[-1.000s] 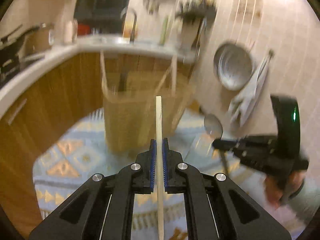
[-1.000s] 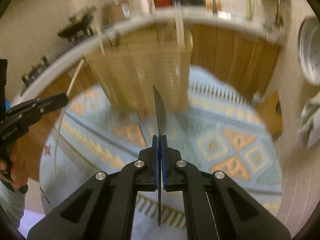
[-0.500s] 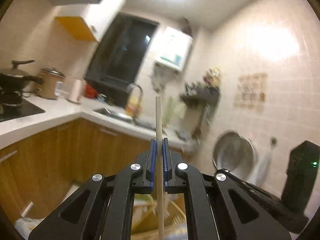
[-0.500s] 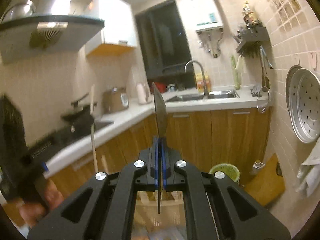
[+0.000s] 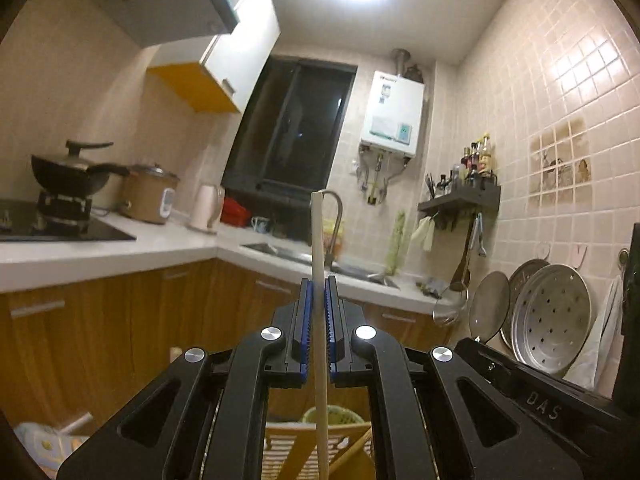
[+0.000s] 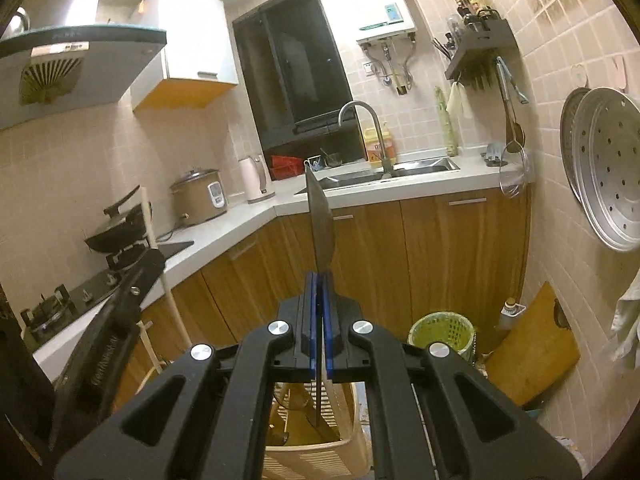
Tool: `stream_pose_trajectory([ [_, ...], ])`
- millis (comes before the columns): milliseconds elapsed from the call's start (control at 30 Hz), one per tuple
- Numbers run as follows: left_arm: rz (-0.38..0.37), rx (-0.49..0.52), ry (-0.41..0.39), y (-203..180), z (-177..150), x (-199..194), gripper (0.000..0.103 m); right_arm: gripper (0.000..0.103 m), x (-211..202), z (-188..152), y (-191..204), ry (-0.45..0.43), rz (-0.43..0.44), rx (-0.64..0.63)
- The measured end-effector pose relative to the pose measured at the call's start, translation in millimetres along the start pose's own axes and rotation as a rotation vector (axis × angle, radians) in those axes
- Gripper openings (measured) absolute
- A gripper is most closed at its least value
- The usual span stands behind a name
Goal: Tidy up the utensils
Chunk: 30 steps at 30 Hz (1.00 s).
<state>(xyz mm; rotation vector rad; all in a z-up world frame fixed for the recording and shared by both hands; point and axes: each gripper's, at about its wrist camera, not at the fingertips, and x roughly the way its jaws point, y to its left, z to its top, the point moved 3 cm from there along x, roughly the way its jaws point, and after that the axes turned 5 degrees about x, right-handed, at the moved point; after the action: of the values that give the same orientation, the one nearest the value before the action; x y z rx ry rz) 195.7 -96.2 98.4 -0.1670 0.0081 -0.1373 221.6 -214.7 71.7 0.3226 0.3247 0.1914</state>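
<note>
My main worry was the knife (image 6: 320, 216): the right gripper (image 6: 320, 280) had it pinched edge-on between its blue pads, and only a narrow strip of steel sat in the grip, so a twist or a bump on the way down could have let it pivot or slip out over the basket (image 6: 316, 454). The stick (image 5: 318, 280) was the second risk. It was long and thin, clamped by the left gripper (image 5: 319, 284) partway along its length, so its lower end could have caught the basket rim or the wooden handles already inside and levered itself loose. The two grippers were also close together, the left one showing at the near left of the right camera, so the tools could have knocked each other.

Both grippers were held level, pointing at the far wall with the sink (image 6: 400, 168) and the dark window (image 6: 296, 68), with the stick and the knife both standing upright. Both pairs of fingers were clenched on their loads. The basket sat low and near, directly under the right gripper, and under the left one too, holding some utensils. I judged neither tool had been dropped in yet.
</note>
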Motion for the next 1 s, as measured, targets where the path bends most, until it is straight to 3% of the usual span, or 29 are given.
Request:
stream_pose_trajectory([
  [133,-0.029,0.014,0.03,3,-6,-3,0.005,0.003,-2,-9,-2,0.028,0.008,0.001],
  [200,-0.053,0.02,0.039,6,-5,-10,0.012,0.004,-6,-12,-2,0.052,0.027,0.009],
  [233,-0.071,0.022,0.048,9,-5,-16,0.022,0.007,-8,-15,-3,0.055,0.028,0.009],
  [300,-0.115,0.025,0.06,13,-3,-29,0.028,0.025,-17,-20,-2,0.067,0.04,-0.003],
  [367,-0.132,0.039,0.068,16,-2,-41,0.036,0.053,-32,-25,-3,0.042,0.034,-0.011],
  [467,-0.126,0.05,0.076,23,-1,-67,0.056,0.059,-57,-35,-2,-0.003,0.01,-0.035],
  [533,-0.132,0.046,0.106,24,-3,-81,0.058,0.059,-73,-46,-3,-0.016,-0.009,-0.03],
  [733,-0.027,0.026,0.168,44,-27,-120,0.073,0.066,-102,-87,-13,-0.048,-0.132,-0.052],
  [867,0.052,0.05,0.205,53,-52,-122,0.073,0.072,-103,-100,-15,-0.093,-0.179,-0.068],
  [933,0.067,0.061,0.197,53,-55,-124,0.074,0.075,-107,-101,-13,-0.122,-0.194,-0.073],
  [1000,0.08,0.084,0.175,52,-55,-127,0.082,0.082,-114,-103,-10,-0.175,-0.228,-0.099],
])
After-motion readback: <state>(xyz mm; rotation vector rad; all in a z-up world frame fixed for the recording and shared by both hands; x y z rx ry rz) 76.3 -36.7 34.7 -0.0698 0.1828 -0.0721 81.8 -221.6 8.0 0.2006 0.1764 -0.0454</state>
